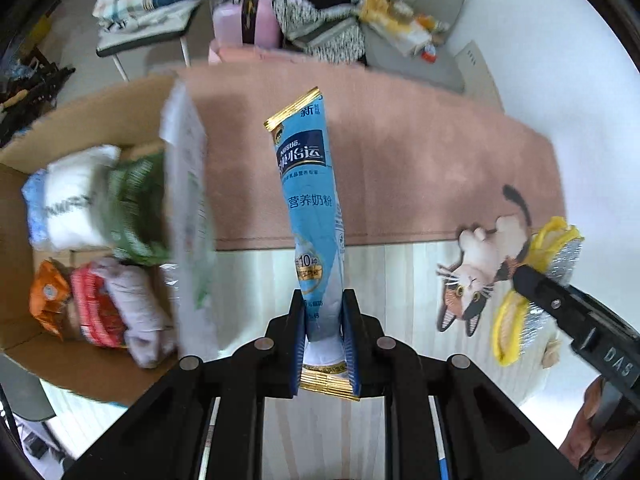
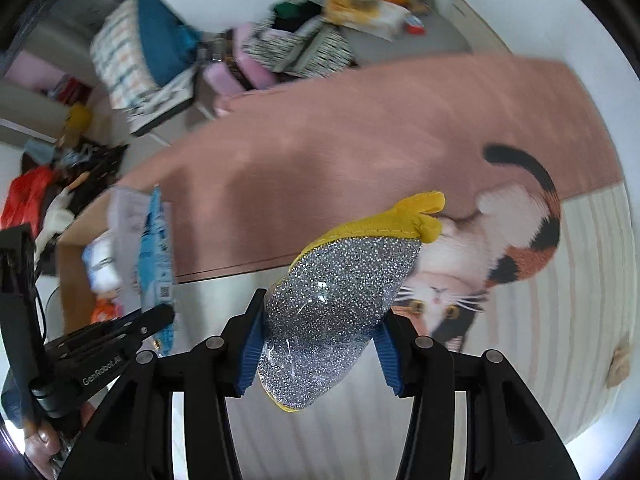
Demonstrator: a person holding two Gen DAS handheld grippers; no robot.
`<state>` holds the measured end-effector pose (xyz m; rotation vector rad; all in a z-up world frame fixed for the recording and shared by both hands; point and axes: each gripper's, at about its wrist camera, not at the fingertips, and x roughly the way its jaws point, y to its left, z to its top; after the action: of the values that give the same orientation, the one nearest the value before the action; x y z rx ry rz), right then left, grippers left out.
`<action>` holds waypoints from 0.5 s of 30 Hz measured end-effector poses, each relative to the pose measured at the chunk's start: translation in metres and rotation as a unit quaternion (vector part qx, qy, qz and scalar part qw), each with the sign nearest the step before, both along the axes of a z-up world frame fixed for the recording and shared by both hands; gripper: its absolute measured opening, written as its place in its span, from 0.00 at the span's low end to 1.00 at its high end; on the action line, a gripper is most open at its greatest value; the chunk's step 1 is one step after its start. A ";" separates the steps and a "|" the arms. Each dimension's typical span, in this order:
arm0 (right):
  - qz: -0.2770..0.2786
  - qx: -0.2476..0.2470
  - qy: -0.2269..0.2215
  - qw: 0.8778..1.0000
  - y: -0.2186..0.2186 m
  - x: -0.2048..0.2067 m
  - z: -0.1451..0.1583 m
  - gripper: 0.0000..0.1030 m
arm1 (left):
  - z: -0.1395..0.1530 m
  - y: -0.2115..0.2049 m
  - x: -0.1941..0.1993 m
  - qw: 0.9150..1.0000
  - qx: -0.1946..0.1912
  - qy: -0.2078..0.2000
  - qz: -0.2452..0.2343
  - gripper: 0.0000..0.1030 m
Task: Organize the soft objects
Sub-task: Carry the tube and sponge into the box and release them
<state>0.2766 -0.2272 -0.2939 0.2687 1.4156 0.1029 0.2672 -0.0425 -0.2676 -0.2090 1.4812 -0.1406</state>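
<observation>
My left gripper (image 1: 324, 300) is shut on the bottom end of a long blue milk-powder pouch (image 1: 312, 200), which hangs clear of the floor. To its left an open cardboard box (image 1: 100, 104) holds several soft packs. In the right wrist view, my right gripper (image 2: 324, 308) is shut on a silver glitter scrub pad with yellow trim (image 2: 340, 280), its blue pads pressing both sides. The same pad (image 1: 560, 256) shows at the right of the left wrist view, above the cat mat. The left gripper (image 2: 160, 316) and its pouch (image 2: 154, 248) appear at the left, by the box (image 2: 72, 280).
A pink rug (image 1: 400, 160) and a cat-picture mat (image 1: 480, 272) lie on the pale wood floor (image 1: 260, 280). A blurred white pack (image 1: 188, 200) stands at the box's right edge. Behind are a chair with folded cloth (image 1: 140, 12), a pink case (image 1: 244, 16) and a grey cushion (image 1: 420, 40) with clutter.
</observation>
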 end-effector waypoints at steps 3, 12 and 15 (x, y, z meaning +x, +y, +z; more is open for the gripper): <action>0.031 0.008 -0.019 0.999 0.040 -0.005 0.034 0.50 | 0.034 0.028 -0.005 1.000 0.000 -0.028 0.006 0.14; 0.101 0.026 -0.034 0.994 0.172 -0.009 0.064 0.50 | 0.076 0.144 -0.016 0.996 0.029 -0.071 0.043 0.14; 0.117 0.028 -0.019 0.993 0.211 -0.007 0.053 0.50 | 0.069 0.184 -0.017 0.995 0.048 -0.066 0.054 0.14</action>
<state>0.2698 -0.0160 -0.2413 0.1439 1.4027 0.3393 0.2500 0.1419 -0.1989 -0.1987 1.3393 0.0035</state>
